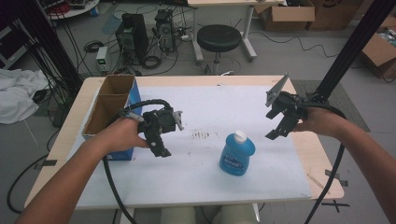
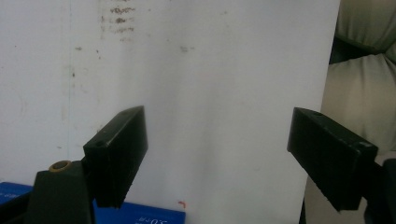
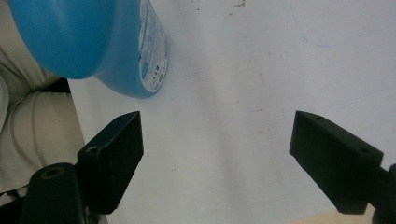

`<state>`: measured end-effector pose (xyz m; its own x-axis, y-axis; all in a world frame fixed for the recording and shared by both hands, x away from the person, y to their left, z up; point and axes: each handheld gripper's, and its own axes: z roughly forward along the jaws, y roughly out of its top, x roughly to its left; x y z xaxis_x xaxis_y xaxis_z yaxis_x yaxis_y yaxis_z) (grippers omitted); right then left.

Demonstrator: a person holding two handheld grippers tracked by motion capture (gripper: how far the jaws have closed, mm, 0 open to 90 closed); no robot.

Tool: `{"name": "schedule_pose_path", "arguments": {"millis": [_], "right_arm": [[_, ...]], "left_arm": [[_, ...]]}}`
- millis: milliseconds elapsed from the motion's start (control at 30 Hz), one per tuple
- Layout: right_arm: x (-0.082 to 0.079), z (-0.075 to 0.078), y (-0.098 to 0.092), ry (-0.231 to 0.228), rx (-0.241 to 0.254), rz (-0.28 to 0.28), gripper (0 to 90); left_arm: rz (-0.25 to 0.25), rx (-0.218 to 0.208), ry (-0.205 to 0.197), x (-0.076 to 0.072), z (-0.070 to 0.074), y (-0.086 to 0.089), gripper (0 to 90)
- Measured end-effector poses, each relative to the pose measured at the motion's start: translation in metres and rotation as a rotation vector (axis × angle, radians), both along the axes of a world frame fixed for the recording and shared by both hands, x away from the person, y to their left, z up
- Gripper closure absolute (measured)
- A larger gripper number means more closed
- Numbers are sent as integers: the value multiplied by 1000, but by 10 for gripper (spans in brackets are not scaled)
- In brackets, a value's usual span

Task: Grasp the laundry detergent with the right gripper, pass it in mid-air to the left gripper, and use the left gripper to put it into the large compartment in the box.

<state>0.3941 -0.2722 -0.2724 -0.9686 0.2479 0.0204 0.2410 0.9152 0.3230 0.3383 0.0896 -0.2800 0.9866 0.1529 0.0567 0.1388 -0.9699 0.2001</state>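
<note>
Blue bottle [image 1: 237, 154] — white cap, upright

Your bare forearms ended in black grippers: the left gripper [image 1: 161, 127] trailed a black cable; the right gripper [image 1: 281, 122] carried a grey three-cornered plate at 12 o'clock.

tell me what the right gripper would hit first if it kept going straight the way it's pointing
Probably the white table top. The right gripper has open jaws with only bare surface between and ahead of them. The blue bottle sits off to the side of that line, though depth is hard to judge.
</note>
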Motion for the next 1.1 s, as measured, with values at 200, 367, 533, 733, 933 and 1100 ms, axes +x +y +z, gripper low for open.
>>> {"name": "schedule_pose_path", "arguments": {"millis": [200, 367, 533, 733, 933, 1100], "right_arm": [[-12, -11, -8, -2, 15, -11, 175], [-21, -20, -12, -5, 37, -24, 172], [-27, -30, -13, -1, 48, -23, 171], [-33, -39, -16, -8, 73, -36, 169], [-43, -50, -19, -19, 108, -66, 166], [-49, -60, -22, -24, 133, -88, 168]], "left_arm": [[-1, 0, -3, 0, 1, -1, 209], [6, -2, -5, -1, 0, 0, 209], [5, -5, -8, -1, -1, 0, 209], [7, 1, -5, -1, -4, 1, 209], [14, -12, -5, 0, -6, 0, 209], [7, -3, -6, 2, -7, 0, 209]]}}
